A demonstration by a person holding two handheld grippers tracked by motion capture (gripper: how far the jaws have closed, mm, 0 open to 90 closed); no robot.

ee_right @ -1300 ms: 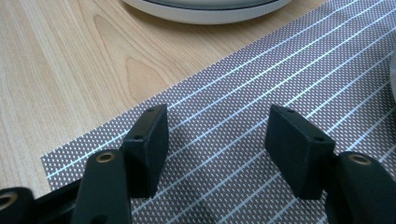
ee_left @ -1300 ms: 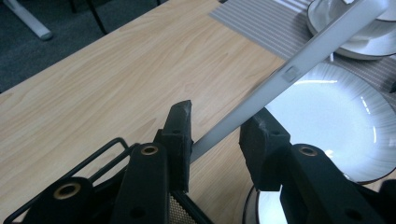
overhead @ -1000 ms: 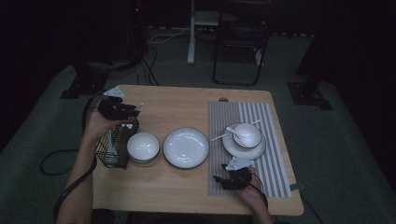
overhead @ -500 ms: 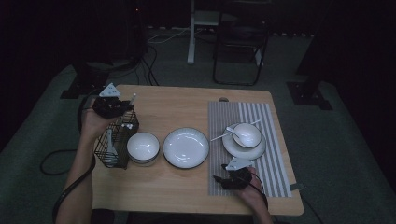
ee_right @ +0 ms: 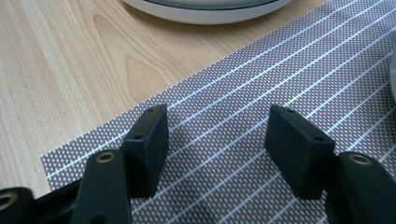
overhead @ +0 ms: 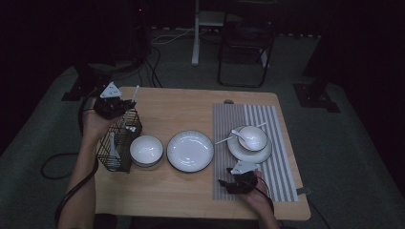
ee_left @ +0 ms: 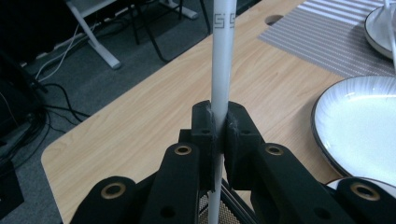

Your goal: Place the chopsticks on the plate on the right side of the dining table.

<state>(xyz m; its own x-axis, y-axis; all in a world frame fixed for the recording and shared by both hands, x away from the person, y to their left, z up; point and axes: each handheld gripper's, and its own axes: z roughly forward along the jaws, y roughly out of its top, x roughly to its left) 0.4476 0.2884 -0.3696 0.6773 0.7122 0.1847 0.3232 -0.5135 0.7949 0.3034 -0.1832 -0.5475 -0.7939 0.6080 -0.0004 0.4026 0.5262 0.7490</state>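
Your left tongs (ee_left: 218,126) have just been closing, and their black, blocky pads now clench a slim white chopstick (ee_left: 220,60) between them. It is a smooth, straight stick with a small square pattern printed near its far end, and it rises almost upright out of the grip. In the high view the same tongs (overhead: 112,106) hang above the far end of a black wire basket (overhead: 119,140), with the chopstick's (overhead: 135,92) tip poking up past them. The basket is a boxy open-mesh caddy at the left edge of the bench (overhead: 186,107), and other pale utensils stand inside it.

Your right tongs (ee_right: 217,137) are released: the two matte black pads stand well apart, with nothing between them, low over a woven placemat (ee_right: 243,98) of fine grey dots crossed by thin white stripes. From above, those tongs (overhead: 237,182) sit at the mat's (overhead: 272,119) near left corner.

Just beside the basket sits a round white bowl (overhead: 146,150), then a wide, shallow white plate (overhead: 189,150) with a dark rim. On the mat a small white bowl (overhead: 253,137) rests on a saucer (overhead: 248,153), with a white ceramic spoon (overhead: 239,134) lying in it. The bench top is pale, smooth wood grain.
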